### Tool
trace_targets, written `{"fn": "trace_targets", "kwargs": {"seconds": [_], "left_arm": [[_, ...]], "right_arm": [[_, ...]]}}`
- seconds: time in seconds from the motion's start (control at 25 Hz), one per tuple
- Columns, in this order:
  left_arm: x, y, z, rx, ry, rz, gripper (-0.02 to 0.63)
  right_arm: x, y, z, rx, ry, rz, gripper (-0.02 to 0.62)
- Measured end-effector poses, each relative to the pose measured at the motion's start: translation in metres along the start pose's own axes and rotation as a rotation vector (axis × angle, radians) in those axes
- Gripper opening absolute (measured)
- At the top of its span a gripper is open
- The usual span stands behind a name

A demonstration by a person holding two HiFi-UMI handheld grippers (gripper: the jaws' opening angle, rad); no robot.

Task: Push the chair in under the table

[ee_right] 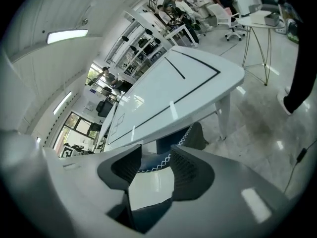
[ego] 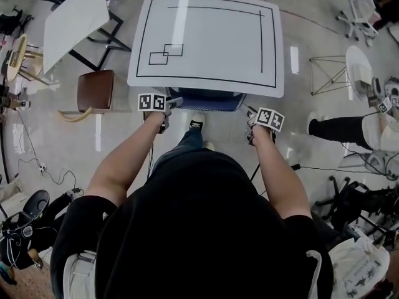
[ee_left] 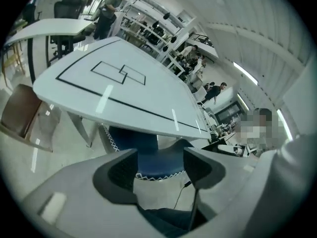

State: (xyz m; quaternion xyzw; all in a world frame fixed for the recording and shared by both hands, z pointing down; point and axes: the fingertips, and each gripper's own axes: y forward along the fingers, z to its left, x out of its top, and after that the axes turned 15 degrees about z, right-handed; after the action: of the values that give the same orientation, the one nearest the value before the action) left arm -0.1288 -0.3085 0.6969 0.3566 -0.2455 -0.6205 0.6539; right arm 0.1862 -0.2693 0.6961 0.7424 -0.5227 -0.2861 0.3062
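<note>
A white table (ego: 206, 36) with black lines on its top stands ahead of me. A blue chair (ego: 209, 99) with white stitching sits almost wholly beneath its near edge. My left gripper (ego: 173, 103) hovers at the chair's left side and my right gripper (ego: 249, 112) at its right side. In the left gripper view the left gripper (ee_left: 159, 165) is open; only the chair (ee_left: 148, 152) farther off and the table (ee_left: 124, 93) show past its jaws. In the right gripper view the right gripper (ee_right: 156, 165) is open more narrowly, with the chair (ee_right: 163, 158) and table (ee_right: 168, 93) beyond and nothing held.
A brown chair (ego: 95, 90) stands left of the table, beside a second white table (ego: 75, 20). A round side table on wire legs (ego: 358, 70) and a bystander's black-trousered leg (ego: 340, 129) are at the right. Cables (ego: 50, 173) trail over the floor at the left.
</note>
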Motion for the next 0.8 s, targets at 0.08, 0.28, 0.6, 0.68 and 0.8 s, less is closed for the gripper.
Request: {"fn": "trace_targets", "kwargs": {"seconds": [0.08, 0.28, 0.6, 0.68, 0.8], "left_arm": [[0.006, -0.013, -0.013, 0.002, 0.030, -0.041, 0.407], [0.031, -0.053, -0.051, 0.014, 0.130, -0.173, 0.399], [0.059, -0.144, -0.129, 0.091, 0.382, -0.391, 0.383], [0.058, -0.158, -0.153, 0.096, 0.452, -0.424, 0.381], [0.054, -0.175, -0.182, 0.109, 0.538, -0.463, 0.367]], "right_arm": [[0.012, -0.019, 0.009, -0.006, -0.050, -0.039, 0.215], [0.056, -0.075, 0.036, -0.048, -0.183, -0.146, 0.214], [0.081, -0.165, 0.107, -0.124, -0.447, -0.309, 0.213], [0.077, -0.181, 0.125, -0.122, -0.506, -0.343, 0.212], [0.068, -0.202, 0.147, -0.125, -0.578, -0.387, 0.207]]}}
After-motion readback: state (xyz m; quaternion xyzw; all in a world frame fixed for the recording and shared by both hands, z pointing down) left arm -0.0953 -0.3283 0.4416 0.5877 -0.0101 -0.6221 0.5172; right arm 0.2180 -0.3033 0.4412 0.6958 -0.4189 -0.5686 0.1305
